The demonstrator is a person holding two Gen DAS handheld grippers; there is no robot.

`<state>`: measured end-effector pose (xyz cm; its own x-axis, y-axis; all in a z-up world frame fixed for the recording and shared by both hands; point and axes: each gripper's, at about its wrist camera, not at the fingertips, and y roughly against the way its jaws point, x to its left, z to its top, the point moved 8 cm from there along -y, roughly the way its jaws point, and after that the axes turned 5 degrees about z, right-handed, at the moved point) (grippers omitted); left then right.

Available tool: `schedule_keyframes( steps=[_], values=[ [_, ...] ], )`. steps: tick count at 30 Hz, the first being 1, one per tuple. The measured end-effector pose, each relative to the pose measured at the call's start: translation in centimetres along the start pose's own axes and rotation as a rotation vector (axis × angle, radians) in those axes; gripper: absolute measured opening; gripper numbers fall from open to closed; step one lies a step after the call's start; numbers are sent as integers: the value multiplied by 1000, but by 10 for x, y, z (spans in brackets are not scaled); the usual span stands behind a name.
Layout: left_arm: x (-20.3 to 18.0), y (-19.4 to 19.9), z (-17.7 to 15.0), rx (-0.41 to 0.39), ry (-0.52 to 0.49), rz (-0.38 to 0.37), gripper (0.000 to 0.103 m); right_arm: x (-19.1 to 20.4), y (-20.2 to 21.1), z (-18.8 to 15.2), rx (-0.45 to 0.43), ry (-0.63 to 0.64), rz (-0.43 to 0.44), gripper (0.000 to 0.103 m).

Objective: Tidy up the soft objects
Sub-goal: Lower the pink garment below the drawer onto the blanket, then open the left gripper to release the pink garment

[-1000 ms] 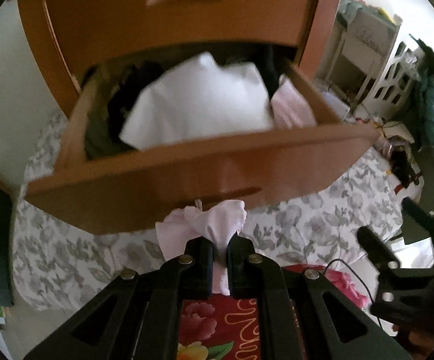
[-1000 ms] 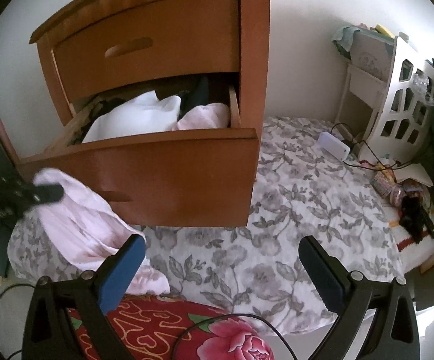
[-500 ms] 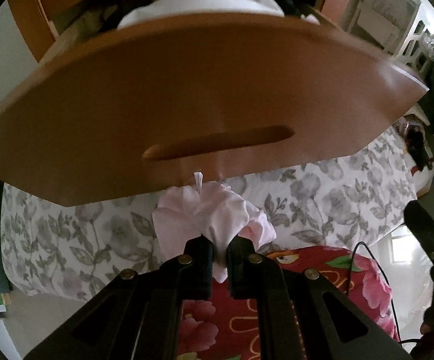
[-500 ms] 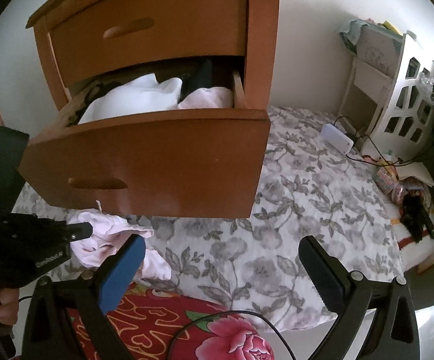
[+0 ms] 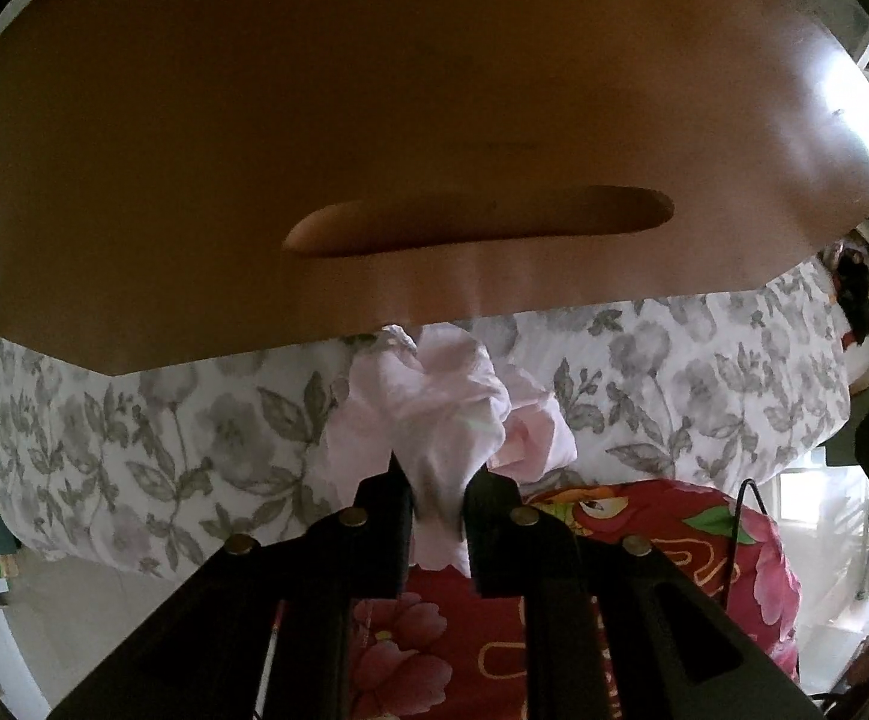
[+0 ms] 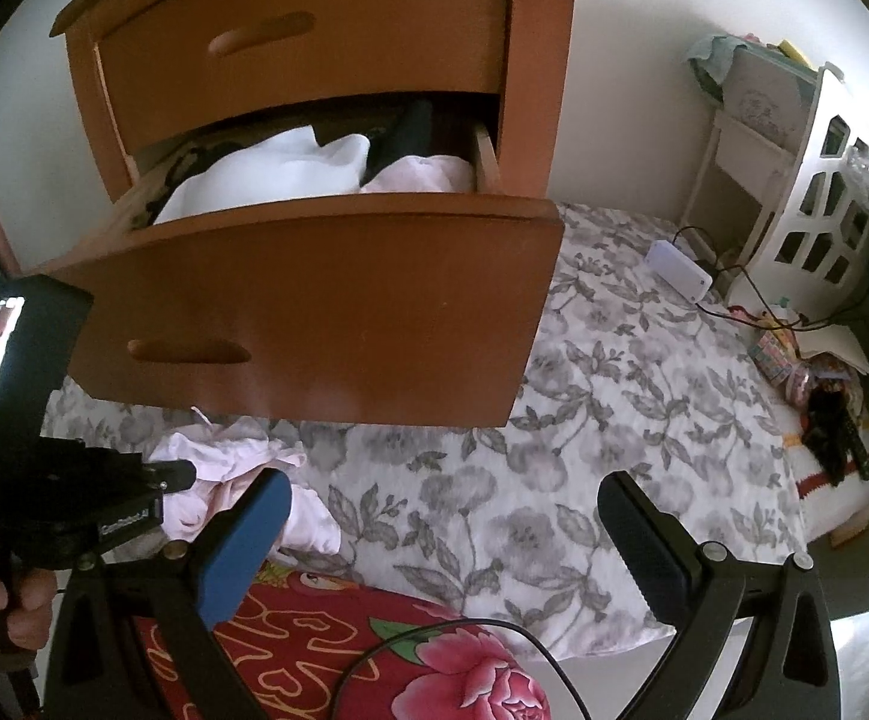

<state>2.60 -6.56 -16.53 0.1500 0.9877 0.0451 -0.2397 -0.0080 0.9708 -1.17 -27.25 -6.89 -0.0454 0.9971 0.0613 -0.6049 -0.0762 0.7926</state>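
We look along two handheld grippers above a bed with a grey floral sheet (image 6: 614, 420), where a wooden chest stands against the wall with its lower drawer (image 6: 338, 300) pulled far out. Our left gripper (image 5: 437, 495) points steeply down just below the drawer front, and the pale pink garment (image 5: 434, 396) bunches between its fingers. Its jaws have just been opening a little, with the cloth between them; a small gap now shows on either side of the pinched fold, so we judge the grip is loosening rather than clamped, though the fabric has not dropped clear. Most of the garment lies crumpled on the sheet under the drawer's overhang, touching the edge of a red flowered blanket (image 6: 434, 660), which suggests it is being laid on the bed where it can be sorted or folded. From the right camera we see a hand (image 6: 8, 600) holding the left gripper's black handle at the frame's left edge. Our right gripper (image 6: 443, 534) hovers over the sheet with its fingers spread wide and nothing between them, seemingly kept ready to help. Inside the drawer a white cloth (image 6: 266, 180), another pink piece (image 6: 422, 174) and something dark are heaped, so more soft things appear to await tidying.
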Motion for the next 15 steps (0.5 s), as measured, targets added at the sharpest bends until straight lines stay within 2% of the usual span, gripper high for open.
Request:
schedule_keyframes(
  steps=[7, 8, 9, 11, 15],
  values=[
    [3, -1, 2, -6, 18, -10, 34, 1, -2, -2, 8, 7, -3, 103],
    [3, 0, 2, -8, 20, -13, 41, 1, -2, -2, 6, 6, -2, 103],
    [4, 0, 2, -10, 24, -18, 52, 1, -2, -2, 7, 6, -1, 103],
    [6, 2, 4, -15, 34, -23, 65, 2, -2, -2, 8, 6, -2, 103],
    [8, 5, 7, -27, 59, -45, 79, 2, -2, -2, 10, 10, 0, 103]
  ],
)
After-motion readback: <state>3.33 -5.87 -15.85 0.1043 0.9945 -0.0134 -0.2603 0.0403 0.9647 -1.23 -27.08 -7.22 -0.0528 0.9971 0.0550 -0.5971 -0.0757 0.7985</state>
